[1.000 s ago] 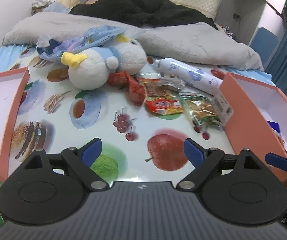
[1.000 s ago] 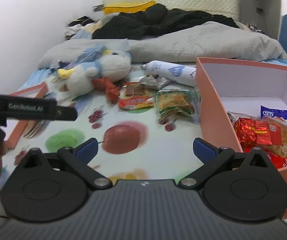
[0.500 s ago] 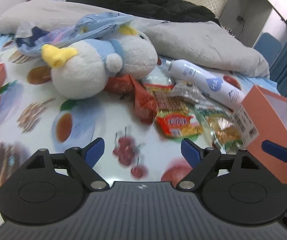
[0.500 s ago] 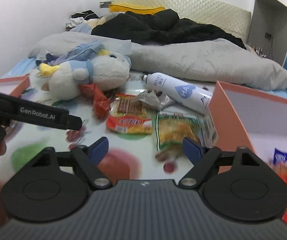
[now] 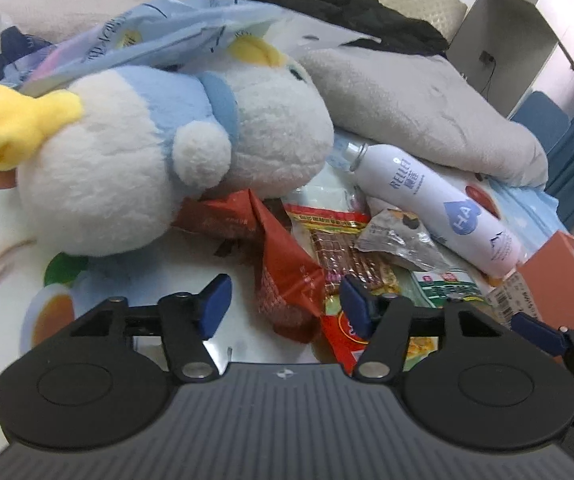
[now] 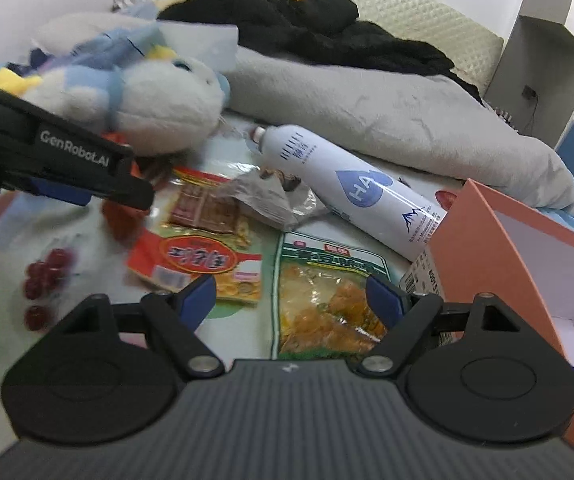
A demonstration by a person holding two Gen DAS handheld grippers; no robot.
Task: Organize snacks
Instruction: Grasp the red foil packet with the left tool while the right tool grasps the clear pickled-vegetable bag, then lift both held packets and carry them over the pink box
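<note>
Left gripper [image 5: 285, 300] is wide open, nothing between its blue fingers, low over the snack pile. A crumpled dark red packet [image 5: 283, 264] lies right in the gap between the fingers, one end tucked under the plush toy [image 5: 147, 168] (white and light blue w/ yellow bits). Cannot tell if the fingers touch the packet.

Just right of the red packet: a clear pack of brown strips [image 5: 347, 248] w/ a red-and-gold top edge, and a small crinkled silver-grey wrapper [image 5: 401, 240] lying partly on it. Below those, mostly hidden by the left gripper, a red-and-yellow packet [image 6: 199, 260], seen better from the right wrist view.

Right gripper [image 6: 291, 296] is also wide open and empty, hovering over a green-bordered packet of yellowish pieces [image 6: 327, 296], which sits in the gap between its fingers. Contact can't be judged here either.

White spray can [image 6: 351, 192] w/ a blue drop logo lies on its side behind the snacks, its base end near the orange box [image 6: 483, 260]. The box stands open at the right, and some packets are in it (only a sliver shows at the frame edge).

All of it sits on a fruit-print sheet [image 6: 47, 276] on a bed, grey blanket [image 6: 387, 120] and black clothes [image 6: 307, 36] behind. Thin blue plastic bag [image 5: 147, 44] is draped over the plush toy.
</note>
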